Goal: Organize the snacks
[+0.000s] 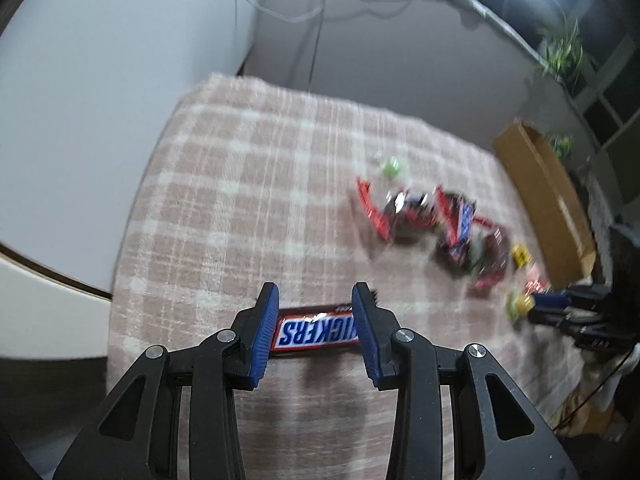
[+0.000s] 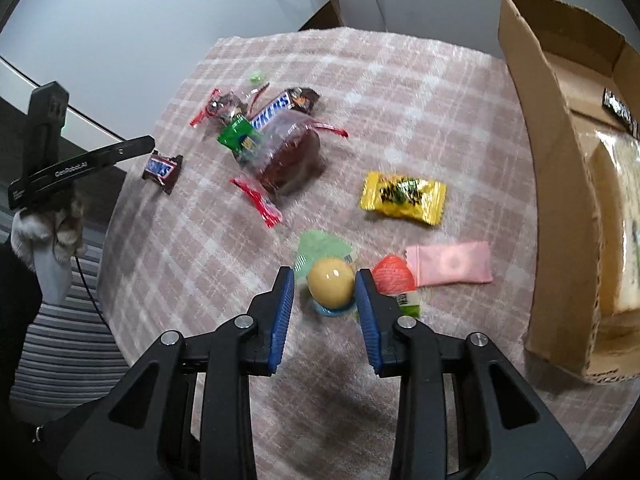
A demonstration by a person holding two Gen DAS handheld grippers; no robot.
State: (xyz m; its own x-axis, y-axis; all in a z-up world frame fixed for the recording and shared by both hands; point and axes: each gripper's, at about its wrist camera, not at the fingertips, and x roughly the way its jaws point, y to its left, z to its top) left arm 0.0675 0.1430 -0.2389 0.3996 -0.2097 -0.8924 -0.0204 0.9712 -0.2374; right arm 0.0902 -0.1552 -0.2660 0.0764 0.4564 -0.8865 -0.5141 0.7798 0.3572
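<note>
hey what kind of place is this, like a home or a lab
Probably a home-style room set up for recording: a table under a pink plaid cloth, a potted plant by shelving, and loose cables hanging down the wall.

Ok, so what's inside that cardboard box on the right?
In the right wrist view, the open cardboard box holds a pale clear-wrapped package and a black label with white lettering further back. The near wall and the picture edge hide the rest.
</note>
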